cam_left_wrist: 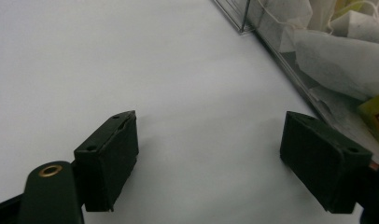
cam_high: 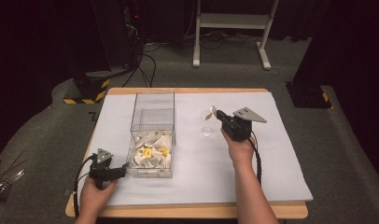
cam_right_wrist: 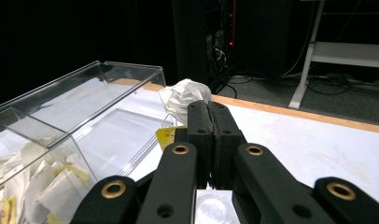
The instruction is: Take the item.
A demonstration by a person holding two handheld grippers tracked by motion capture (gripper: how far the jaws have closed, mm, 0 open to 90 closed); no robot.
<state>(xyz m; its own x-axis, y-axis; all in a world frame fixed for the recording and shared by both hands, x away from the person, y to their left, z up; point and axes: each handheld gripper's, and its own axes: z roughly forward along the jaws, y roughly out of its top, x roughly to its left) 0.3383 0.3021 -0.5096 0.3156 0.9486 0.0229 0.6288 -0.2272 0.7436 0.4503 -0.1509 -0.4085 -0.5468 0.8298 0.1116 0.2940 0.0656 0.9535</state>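
Observation:
My right gripper (cam_high: 216,114) (cam_right_wrist: 209,111) is shut on a white tea bag (cam_high: 210,112) (cam_right_wrist: 183,95), whose yellow tag (cam_right_wrist: 166,136) hangs beside the jaws. It hovers just above a small clear glass (cam_high: 207,127) (cam_right_wrist: 214,206) on the white table cover. A clear plastic box (cam_high: 152,110) (cam_right_wrist: 85,107) stands left of it, its near half holding several tea bags (cam_high: 150,154) (cam_left_wrist: 337,60). My left gripper (cam_high: 122,171) (cam_left_wrist: 211,125) rests low at the box's near left corner, open, with bare table cover between its pads.
The white cover (cam_high: 197,168) lies over a wooden table whose edge (cam_high: 187,211) runs along the front. The box's far half holds nothing. A white desk frame (cam_high: 234,28), black stands and cables sit on the grey floor beyond the table.

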